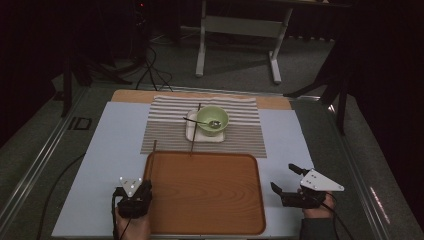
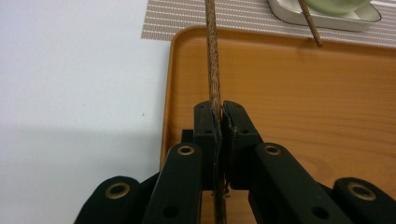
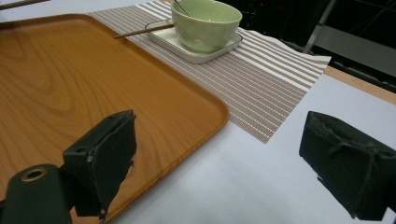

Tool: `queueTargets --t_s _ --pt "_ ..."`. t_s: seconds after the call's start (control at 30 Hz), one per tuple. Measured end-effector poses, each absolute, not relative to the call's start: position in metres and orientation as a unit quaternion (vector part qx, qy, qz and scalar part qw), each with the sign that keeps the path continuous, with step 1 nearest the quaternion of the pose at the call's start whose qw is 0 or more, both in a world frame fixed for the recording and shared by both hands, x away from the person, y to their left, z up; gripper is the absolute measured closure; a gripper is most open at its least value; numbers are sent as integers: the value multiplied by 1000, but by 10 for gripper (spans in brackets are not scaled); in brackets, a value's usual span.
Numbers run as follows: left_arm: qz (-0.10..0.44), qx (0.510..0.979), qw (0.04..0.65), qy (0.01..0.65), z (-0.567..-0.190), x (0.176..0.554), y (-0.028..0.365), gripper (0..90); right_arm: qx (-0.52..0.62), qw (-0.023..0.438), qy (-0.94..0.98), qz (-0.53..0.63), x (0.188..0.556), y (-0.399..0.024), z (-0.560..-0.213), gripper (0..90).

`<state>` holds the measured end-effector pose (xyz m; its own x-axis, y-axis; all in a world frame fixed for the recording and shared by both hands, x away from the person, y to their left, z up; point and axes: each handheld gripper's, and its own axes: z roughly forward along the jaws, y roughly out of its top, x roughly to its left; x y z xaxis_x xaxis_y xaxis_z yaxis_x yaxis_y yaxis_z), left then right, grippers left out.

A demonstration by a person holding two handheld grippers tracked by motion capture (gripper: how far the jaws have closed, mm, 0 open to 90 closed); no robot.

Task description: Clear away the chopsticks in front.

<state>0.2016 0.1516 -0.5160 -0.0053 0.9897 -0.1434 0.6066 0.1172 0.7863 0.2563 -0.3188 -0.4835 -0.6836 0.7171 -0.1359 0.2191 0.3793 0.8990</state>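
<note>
Left tongs [image 2: 219,112] are clamped on a chopstick [image 2: 213,56], which runs forward along the tray's [image 2: 299,107] left rim, apparently for placement. Right tongs [image 3: 219,163] stand wide open, empty, beside the tray.

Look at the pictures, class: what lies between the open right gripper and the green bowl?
In the right gripper view, between the right gripper and the green bowl lie bare white table and the striped placemat.

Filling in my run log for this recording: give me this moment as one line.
left gripper: shut on chopstick at tray left edge | right gripper: open, beside tray | other chopstick: leaning on dish by bowl
</note>
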Motion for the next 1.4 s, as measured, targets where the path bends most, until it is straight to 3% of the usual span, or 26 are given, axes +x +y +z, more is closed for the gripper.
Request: queueTargets --t_s 1.17,1.4 --pt "245 619 326 671 -535 184 154 853 297 265 787 472 256 -319 -483 106" --pt "250 624 324 666 -534 185 152 768 297 265 787 472 257 -319 -483 106"
